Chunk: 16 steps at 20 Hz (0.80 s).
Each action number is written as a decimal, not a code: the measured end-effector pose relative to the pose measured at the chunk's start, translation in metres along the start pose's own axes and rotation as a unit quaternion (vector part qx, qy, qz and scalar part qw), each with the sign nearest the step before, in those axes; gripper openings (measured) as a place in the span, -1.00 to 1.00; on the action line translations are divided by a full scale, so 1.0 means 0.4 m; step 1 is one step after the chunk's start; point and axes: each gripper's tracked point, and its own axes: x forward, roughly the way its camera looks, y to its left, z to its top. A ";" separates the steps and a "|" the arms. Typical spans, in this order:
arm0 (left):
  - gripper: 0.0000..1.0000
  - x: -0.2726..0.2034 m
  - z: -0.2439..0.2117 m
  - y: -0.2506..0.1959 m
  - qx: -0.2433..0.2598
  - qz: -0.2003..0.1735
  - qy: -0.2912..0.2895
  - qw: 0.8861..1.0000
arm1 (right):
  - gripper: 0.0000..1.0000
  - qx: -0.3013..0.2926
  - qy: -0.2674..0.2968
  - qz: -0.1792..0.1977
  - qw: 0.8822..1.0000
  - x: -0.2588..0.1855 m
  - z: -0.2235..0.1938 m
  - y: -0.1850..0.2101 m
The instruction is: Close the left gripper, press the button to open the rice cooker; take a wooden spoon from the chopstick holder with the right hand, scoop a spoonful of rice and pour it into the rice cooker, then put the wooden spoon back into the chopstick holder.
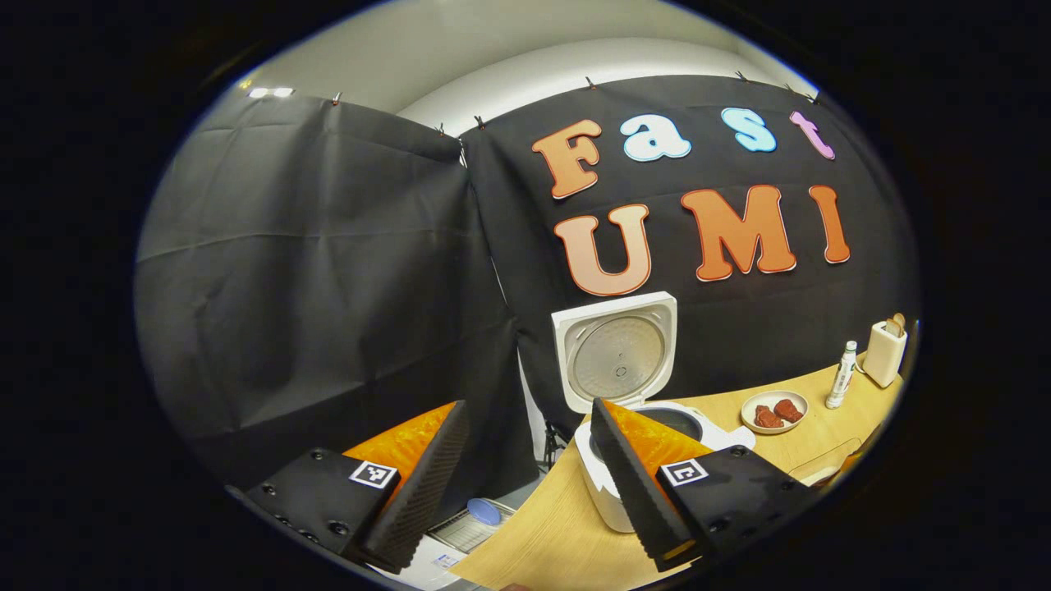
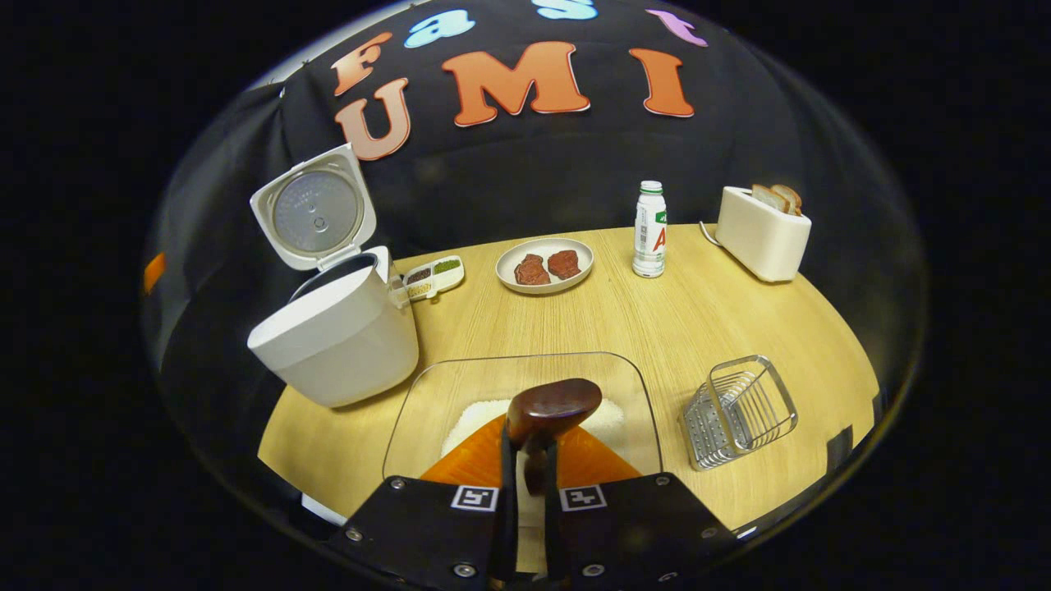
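The white rice cooker (image 2: 337,336) stands at the table's left with its lid (image 2: 316,209) raised. My right gripper (image 2: 530,460) is shut on the handle of a dark wooden spoon (image 2: 552,406). The spoon's bowl sits over the white rice (image 2: 612,419) in a clear glass dish (image 2: 460,386). A wire chopstick holder (image 2: 739,410) stands to the right of the dish. In the left gripper view my left gripper (image 1: 528,405) is open with nothing between its fingers, held in the air left of the open cooker (image 1: 612,501) and its lid (image 1: 616,351).
At the back of the wooden table (image 2: 673,328) are a plate of red meat (image 2: 545,266), a small bottle (image 2: 649,230), a toaster with bread (image 2: 762,233) and a small seasoning tray (image 2: 433,275). The table's left edge lies just beyond the cooker.
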 end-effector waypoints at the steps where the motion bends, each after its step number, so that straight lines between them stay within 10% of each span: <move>1: 0.96 0.000 -0.003 0.008 0.000 0.002 0.001 1.000 | -0.73 0.019 0.005 0.008 1.000 0.003 0.000 0.014; 16: 0.96 0.007 -0.011 -0.011 -0.003 0.008 0.009 1.000 | -0.75 0.224 0.091 0.095 0.966 0.052 -0.028 0.030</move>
